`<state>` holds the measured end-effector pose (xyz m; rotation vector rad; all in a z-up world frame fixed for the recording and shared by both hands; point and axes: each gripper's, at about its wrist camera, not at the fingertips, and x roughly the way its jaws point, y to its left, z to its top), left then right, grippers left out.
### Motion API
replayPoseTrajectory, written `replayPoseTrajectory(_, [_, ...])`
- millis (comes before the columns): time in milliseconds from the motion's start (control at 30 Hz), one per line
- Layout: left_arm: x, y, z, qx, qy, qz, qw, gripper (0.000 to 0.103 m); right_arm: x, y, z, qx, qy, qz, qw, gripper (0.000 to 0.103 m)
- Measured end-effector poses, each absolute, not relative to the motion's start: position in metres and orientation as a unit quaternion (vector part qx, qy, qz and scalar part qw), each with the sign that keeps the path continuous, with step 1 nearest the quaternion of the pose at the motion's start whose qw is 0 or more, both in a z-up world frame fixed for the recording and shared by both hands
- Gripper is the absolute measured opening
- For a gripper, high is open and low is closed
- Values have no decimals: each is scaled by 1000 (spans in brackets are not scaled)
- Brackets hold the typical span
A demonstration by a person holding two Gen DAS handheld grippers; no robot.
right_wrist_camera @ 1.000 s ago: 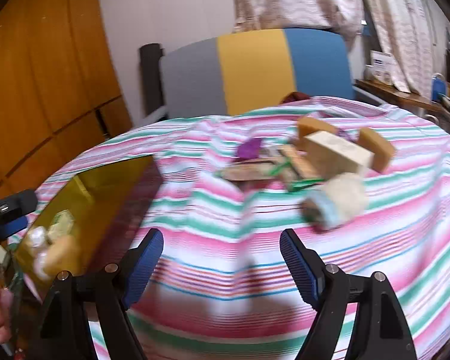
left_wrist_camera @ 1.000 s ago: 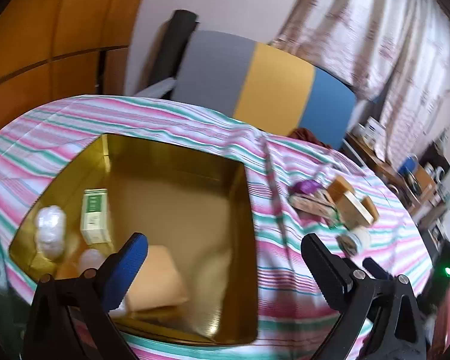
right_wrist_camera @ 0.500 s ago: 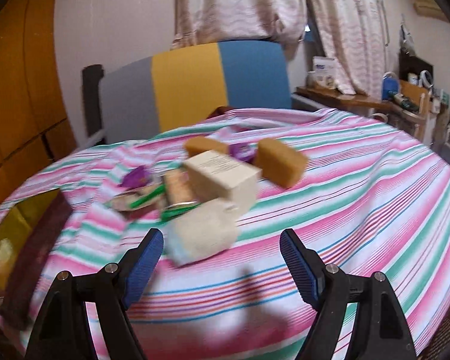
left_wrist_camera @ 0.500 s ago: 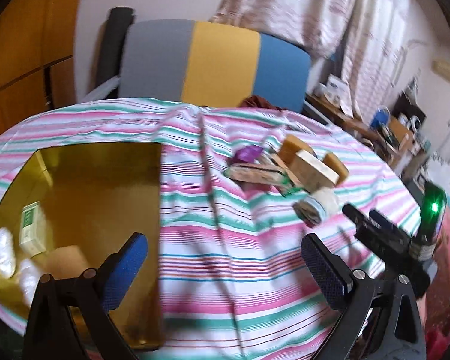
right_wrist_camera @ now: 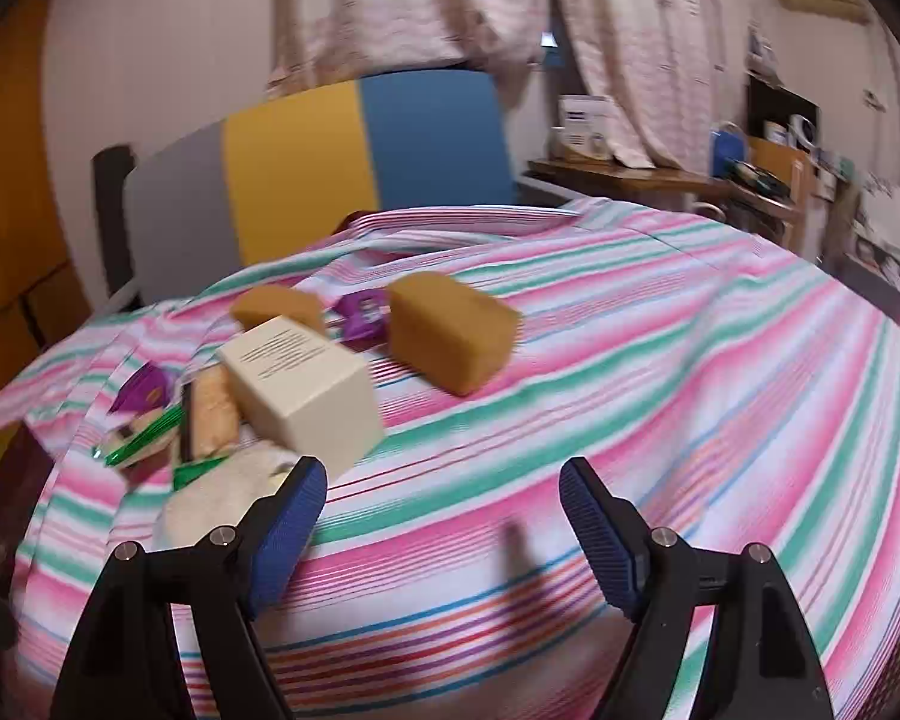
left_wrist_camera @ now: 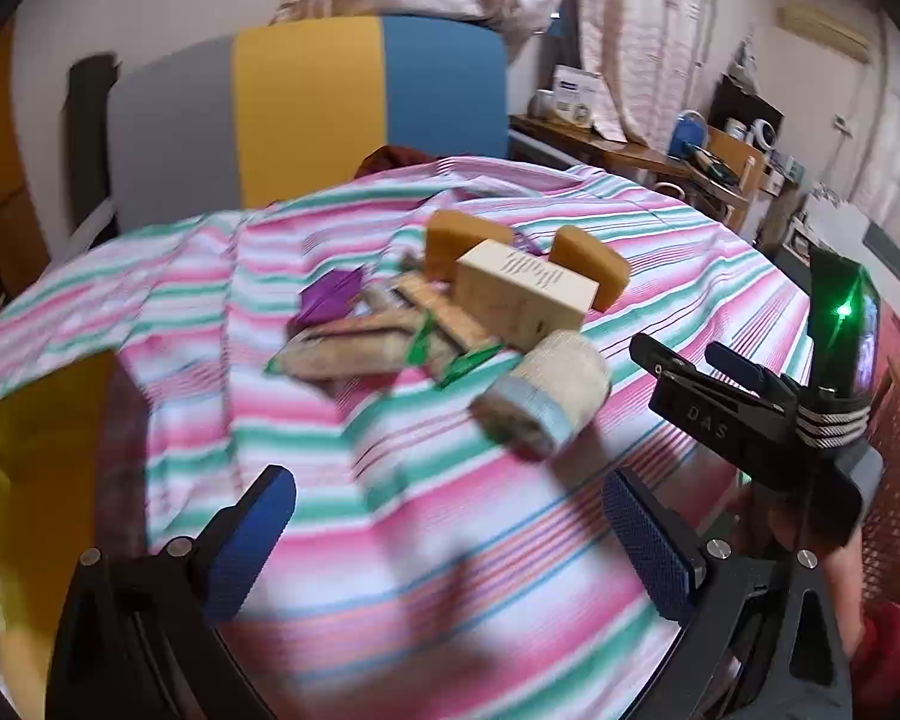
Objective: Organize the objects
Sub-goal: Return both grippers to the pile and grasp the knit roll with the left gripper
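Observation:
A pile of items lies on the striped cloth: a cream box [left_wrist_camera: 522,293] [right_wrist_camera: 303,387], two tan sponges [left_wrist_camera: 591,264] [right_wrist_camera: 450,339], purple wrappers [left_wrist_camera: 330,294] [right_wrist_camera: 363,312], snack packets [left_wrist_camera: 354,348] and a white roll with a blue end [left_wrist_camera: 546,399]. My left gripper [left_wrist_camera: 444,525] is open and empty, just short of the roll. My right gripper [right_wrist_camera: 441,519] is open and empty, in front of the cream box; it also shows in the left wrist view [left_wrist_camera: 696,363]. The gold tin [left_wrist_camera: 36,468] is at the left edge.
The table has a pink, green and white striped cloth [right_wrist_camera: 660,360]. A grey, yellow and blue chair back [right_wrist_camera: 330,168] stands behind it. A cluttered wooden desk [right_wrist_camera: 660,180] and curtains are at the back right.
Both views have swung right, away from the gold tin and toward the pile. The pile is now closer to both grippers. Both grippers stay open.

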<state>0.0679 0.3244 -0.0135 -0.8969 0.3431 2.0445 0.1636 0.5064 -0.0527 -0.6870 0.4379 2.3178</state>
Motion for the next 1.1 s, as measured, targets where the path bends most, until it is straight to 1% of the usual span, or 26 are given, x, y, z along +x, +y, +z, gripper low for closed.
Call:
replayPoseTrajectory(167, [69,365,-25,-329,179,809,454,103,176,516,-57,-251,196,875,366,81])
replayPoseTrajectory(333, [65,398,-40,-316,216,800,462,103,180,522,-61,-245,215,869,372,81])
replayPoseTrajectory(567, [66,424,-55,-297,251,793,468,102,181,526,-66,-248,229,865,372,81])
replayPoseTrajectory(667, [72,430,-62,-280,266,787,482,93,182,527,-66,-247,231,864,373,81])
replayPoseTrajectory(700, [73,432,-67,-279,269,783,486,88,182,527,-66,-248,231,864,373,81])
replayPoseTrajectory(733, [74,434,-71,-283,276,778,488,80,182,527,-66,-248,232,864,373,81])
replayPoseTrajectory(767, [75,435,-73,-287,279,772,494,77,182,527,-66,-248,232,864,372,81])
replayPoseTrajectory(800, [73,433,-72,-283,275,773,496,71,181,527,-67,-248,233,863,372,82])
replayPoseTrajectory(933, [73,430,-72,-280,269,778,494,68,181,528,-68,-250,234,862,375,82])
replayPoseTrajectory(1100, [82,420,-69,-260,267,793,482,67,182,527,-67,-249,234,862,376,82])
